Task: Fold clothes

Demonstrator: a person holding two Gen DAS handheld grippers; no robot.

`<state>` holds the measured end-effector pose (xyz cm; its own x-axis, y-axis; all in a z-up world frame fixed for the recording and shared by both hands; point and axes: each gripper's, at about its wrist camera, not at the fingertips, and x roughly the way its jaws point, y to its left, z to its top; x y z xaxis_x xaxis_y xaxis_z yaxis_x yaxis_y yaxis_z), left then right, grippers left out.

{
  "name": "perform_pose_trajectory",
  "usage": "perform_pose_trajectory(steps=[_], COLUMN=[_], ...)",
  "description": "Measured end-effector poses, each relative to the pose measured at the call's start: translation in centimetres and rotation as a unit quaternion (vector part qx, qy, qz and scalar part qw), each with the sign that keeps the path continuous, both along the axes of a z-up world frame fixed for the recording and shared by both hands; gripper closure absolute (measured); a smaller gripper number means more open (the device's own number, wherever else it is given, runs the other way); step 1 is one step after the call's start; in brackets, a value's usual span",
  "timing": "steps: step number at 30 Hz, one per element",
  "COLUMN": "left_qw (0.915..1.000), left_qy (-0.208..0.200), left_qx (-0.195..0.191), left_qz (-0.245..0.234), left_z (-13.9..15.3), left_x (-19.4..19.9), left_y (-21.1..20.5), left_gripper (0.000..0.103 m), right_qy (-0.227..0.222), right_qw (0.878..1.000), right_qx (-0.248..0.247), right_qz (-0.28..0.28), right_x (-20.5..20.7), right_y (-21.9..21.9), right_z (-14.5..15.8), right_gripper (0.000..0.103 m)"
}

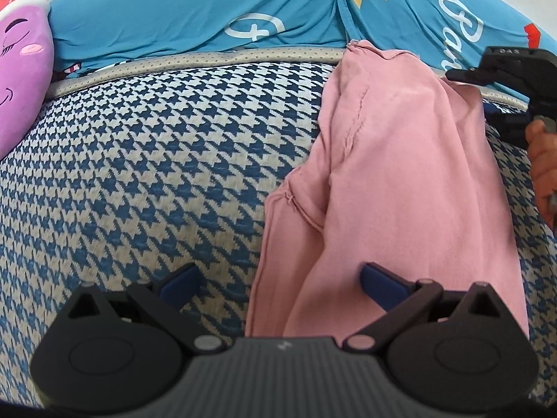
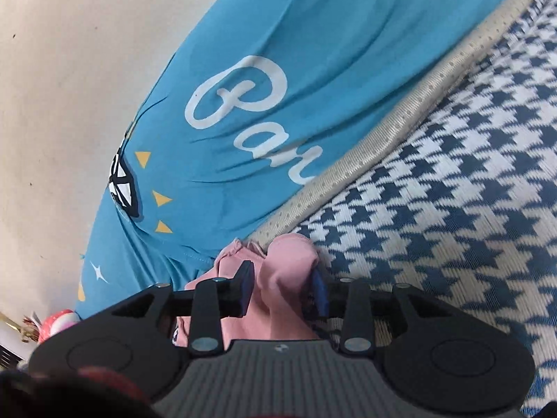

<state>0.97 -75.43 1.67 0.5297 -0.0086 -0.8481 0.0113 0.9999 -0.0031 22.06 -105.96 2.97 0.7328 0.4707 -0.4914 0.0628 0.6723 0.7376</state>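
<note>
On the houndstooth mat (image 1: 156, 160), left gripper (image 1: 278, 285) jaws gape; right gripper (image 2: 282, 292) jaws loosely straddle the pink garment (image 1: 400, 174).

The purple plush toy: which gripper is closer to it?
Left. The left gripper hovers open over the pink garment's near edge, toward the purple plush toy's side; the right gripper straddles the garment's far corner.

both wrist cams close, angled down, sharing pink garment (image 1: 400, 181) (image 2: 282, 278)
</note>
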Motion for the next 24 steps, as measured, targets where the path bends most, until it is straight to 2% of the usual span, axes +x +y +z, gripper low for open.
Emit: perform_pose_trajectory(steps=[1, 2, 5, 8, 9, 11, 12, 14, 18, 20, 24], left_qw=[1.0, 1.0, 0.9999, 0.9999, 0.9998, 0.9998, 0.9998, 0.9997, 0.9997, 0.9998, 0.9998], left_qy=[0.0, -0.001, -0.003, -0.003, -0.003, -0.003, -0.004, -0.004, -0.004, -0.005, -0.007], left_qx=[0.002, 0.003, 0.007, 0.009, 0.01, 0.011, 0.013, 0.012, 0.008, 0.007, 0.007], left_qz=[-0.002, -0.003, -0.01, -0.014, -0.016, -0.017, -0.017, -0.02, -0.022, -0.02, -0.017], left_z=[0.0, 0.0, -0.1, -0.1, -0.2, -0.3, -0.3, -0.3, -0.2, -0.1, 0.0], left_x=[0.0, 0.0, 0.0, 0.1, 0.2, 0.2, 0.2, 0.3, 0.3, 0.2, 0.1], left_y=[-0.1, -0.1, -0.3, -0.4, -0.5, -0.6, -0.7, -0.7, -0.4, -0.3, -0.5], left_gripper=[0.0, 0.0, 0.0, 0.0, 0.0, 0.0, 0.0, 0.0, 0.0, 0.0, 0.0], right_qy=[-0.003, -0.006, -0.024, -0.073, -0.091, -0.104, -0.101, -0.073, -0.041, -0.036, -0.024], right_qw=[1.0, 1.0, 0.999, 0.997, 0.995, 0.988, 0.986, 0.987, 0.994, 0.995, 0.995], right_qx=[-0.003, -0.006, -0.021, -0.017, -0.033, -0.099, -0.118, -0.12, -0.097, -0.091, -0.085], right_qz=[0.001, 0.0, -0.013, -0.017, -0.022, -0.052, -0.063, -0.079, -0.028, -0.002, 0.055], right_x=[0.1, 0.2, 0.1, -0.6, -0.9, -1.2, -1.3, -1.2, -1.0, -1.2, -2.1], right_y=[0.1, 0.1, 0.1, -0.6, -0.6, -0.5, -0.7, -1.5, -2.2, -2.4, -2.6], right_z=[0.0, 0.1, 0.5, 1.8, 2.4, 3.2, 3.4, 3.2, 2.8, 2.8, 2.7], right_gripper=[0.074, 0.088, 0.095, 0.096, 0.096, 0.093, 0.093, 0.093, 0.09, 0.083, 0.079])
